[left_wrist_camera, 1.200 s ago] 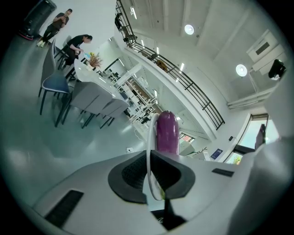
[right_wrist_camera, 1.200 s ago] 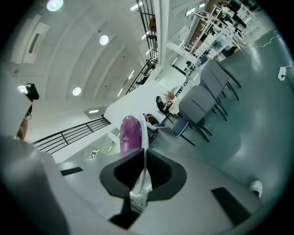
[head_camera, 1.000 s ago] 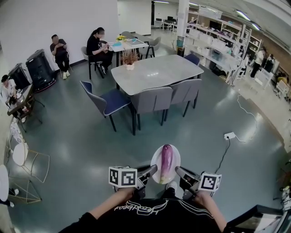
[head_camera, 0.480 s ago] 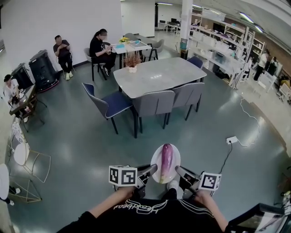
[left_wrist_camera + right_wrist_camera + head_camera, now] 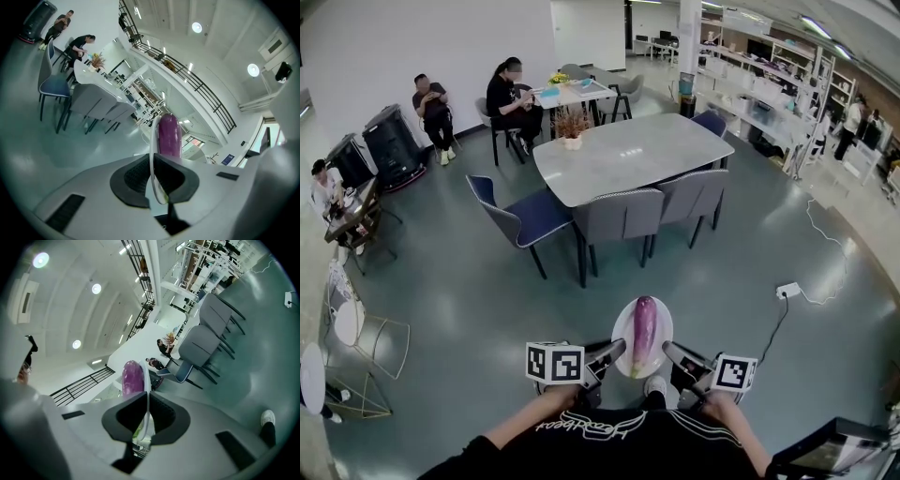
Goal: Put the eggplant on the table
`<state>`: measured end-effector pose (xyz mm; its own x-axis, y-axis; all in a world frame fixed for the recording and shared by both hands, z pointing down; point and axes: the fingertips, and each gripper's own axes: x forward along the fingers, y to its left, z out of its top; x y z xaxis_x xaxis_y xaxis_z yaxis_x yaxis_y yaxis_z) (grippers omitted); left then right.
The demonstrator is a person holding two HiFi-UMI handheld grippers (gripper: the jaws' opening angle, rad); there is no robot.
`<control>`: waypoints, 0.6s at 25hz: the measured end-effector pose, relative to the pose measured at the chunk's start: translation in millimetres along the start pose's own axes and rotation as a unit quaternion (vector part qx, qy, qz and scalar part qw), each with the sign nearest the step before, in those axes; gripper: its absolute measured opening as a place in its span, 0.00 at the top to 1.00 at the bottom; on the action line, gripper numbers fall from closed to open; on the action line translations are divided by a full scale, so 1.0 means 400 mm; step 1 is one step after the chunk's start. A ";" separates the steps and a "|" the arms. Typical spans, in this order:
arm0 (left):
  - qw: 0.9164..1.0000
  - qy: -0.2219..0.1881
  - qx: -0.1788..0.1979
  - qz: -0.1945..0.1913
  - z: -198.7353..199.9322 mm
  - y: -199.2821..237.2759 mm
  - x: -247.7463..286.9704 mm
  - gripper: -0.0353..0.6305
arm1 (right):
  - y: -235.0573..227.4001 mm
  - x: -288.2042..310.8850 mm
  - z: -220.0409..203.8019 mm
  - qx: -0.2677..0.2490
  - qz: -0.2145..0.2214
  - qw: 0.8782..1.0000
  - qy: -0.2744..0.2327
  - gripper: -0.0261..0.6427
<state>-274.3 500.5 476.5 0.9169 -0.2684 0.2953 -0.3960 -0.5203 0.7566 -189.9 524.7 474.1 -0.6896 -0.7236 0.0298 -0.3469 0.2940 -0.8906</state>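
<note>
Little of the job is done, judging from how things lie. The eggplant (image 5: 644,330) is off the ground and carried on a white plate (image 5: 619,323) close in front of the person's body, above the bare floor (image 5: 469,309). The grey surface (image 5: 628,155) where it belongs stands well apart, ahead, with chairs (image 5: 619,217) drawn up along its near side. What is left, by my reckoning, is nearly everything: walk across, get past or between the chairs, and set the load down (whether the plate goes down with it, the task does not say).

The left claw (image 5: 614,350) is narrow, pinched on the plate's left rim. In the left gripper view the thin white edge runs straight down between the two dark pads, which press on it from both sides, and the purple body rises just beyond.

The eggplant lies lengthwise along the middle of the plate, its rounded end pointing away from the person and its greenish stem end nearest the body. Neither claw touches it.

The right claw (image 5: 671,352) mirrors the first, drawn in tight on the plate's right rim. The right gripper view shows the rim caught between its pads, with the eggplant just to one side. So the plate hangs between the two grips, roughly level as far as the head view shows.
</note>
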 end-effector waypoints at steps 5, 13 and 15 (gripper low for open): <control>1.000 0.005 -0.005 0.012 0.065 0.016 0.108 0.91 | -0.079 0.003 0.109 0.015 -0.001 1.000 -0.002 0.93; 1.000 0.012 -0.011 0.019 0.181 0.017 0.320 0.91 | -0.182 -0.022 0.320 0.028 0.006 0.999 -0.015 0.93; 1.000 0.017 -0.011 0.017 0.206 0.014 0.367 0.91 | -0.204 -0.031 0.369 0.029 0.004 0.999 -0.017 0.93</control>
<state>-145.9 391.4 475.8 0.9045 -0.2571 0.3404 -0.4256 -0.4927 0.7590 -59.3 417.6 479.5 -0.6697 -0.7425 0.0088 -0.3036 0.2630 -0.9158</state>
